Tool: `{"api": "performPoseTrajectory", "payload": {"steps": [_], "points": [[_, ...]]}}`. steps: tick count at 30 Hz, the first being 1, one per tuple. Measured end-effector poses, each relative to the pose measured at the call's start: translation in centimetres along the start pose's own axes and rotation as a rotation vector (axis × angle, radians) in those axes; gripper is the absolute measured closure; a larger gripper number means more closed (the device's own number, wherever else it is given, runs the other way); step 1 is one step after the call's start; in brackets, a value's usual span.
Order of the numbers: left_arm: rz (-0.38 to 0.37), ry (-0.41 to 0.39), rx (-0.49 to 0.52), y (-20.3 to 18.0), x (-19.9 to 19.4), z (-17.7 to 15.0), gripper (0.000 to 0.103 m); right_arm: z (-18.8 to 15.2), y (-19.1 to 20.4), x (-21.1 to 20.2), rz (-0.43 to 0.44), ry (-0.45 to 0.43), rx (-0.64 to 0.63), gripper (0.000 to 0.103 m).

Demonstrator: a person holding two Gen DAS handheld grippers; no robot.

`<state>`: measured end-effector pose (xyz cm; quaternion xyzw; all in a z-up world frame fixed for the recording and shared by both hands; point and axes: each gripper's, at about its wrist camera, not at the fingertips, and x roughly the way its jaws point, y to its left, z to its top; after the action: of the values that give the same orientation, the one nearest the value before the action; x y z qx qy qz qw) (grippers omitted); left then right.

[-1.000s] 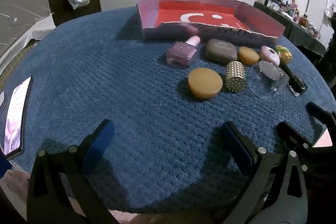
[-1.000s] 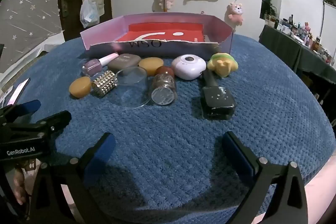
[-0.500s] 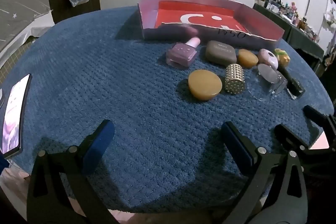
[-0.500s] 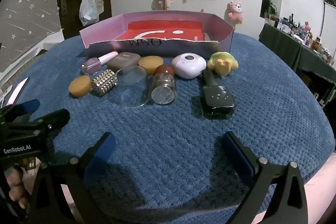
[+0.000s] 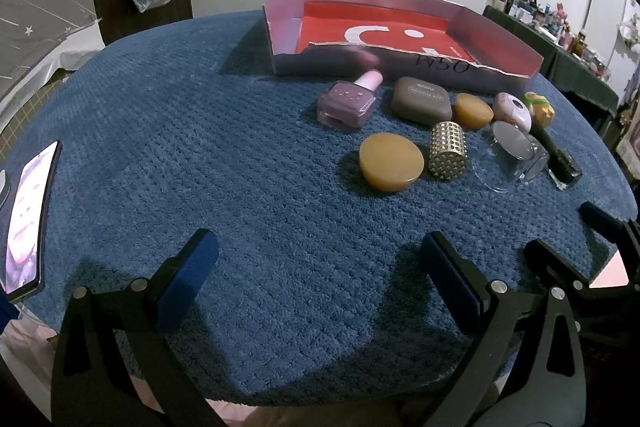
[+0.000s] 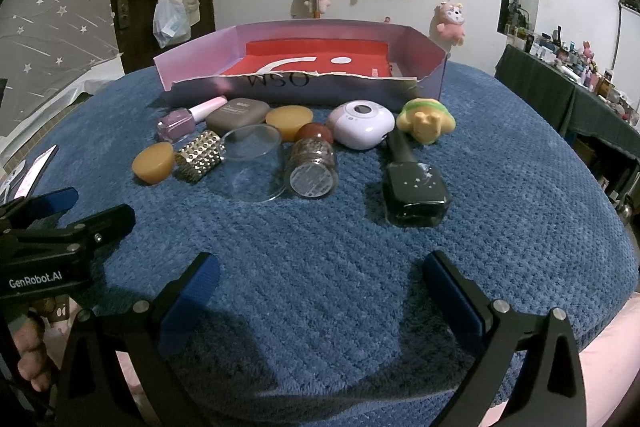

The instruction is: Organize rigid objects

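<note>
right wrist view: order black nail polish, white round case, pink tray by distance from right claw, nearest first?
From the right claw:
1. black nail polish bottle, right of centre, lying down.
2. white round case, behind it, centre.
3. pink tray, at the back.

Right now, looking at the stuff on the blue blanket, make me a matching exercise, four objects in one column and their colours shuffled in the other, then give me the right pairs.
Objects:
1. nail polish bottle nearest the box's left corner
2. nail polish bottle lying closest to the right gripper
3. studded cylinder
4. round compact device with a small screen

Colours:
A. white
B. black
C. purple with a pink cap
D. gold

Pairs: 1-C, 2-B, 3-D, 4-A
</note>
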<state>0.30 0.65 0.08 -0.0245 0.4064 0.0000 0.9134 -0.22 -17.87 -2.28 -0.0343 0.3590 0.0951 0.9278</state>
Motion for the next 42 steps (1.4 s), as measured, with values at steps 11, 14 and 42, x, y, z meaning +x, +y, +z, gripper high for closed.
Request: {"api": "performPoseTrajectory", "payload": {"steps": [11, 14, 42], "points": [[-0.011, -0.004, -0.005, -0.1, -0.1, 0.0, 0.000, -0.2, 0.3, -0.3, 0.002, 0.002, -0.008, 0.003], [-0.015, -0.005, -0.007, 0.0, -0.1, 0.3, 0.005, -0.1, 0.5, -0.5, 0.008, 0.003, -0.015, 0.009], [-0.046, 0.004, 0.054, -1.7, 1.7, 2.8, 0.025, 2.0, -0.1, -0.1, 0.068, 0.028, -0.046, 0.054]]}}
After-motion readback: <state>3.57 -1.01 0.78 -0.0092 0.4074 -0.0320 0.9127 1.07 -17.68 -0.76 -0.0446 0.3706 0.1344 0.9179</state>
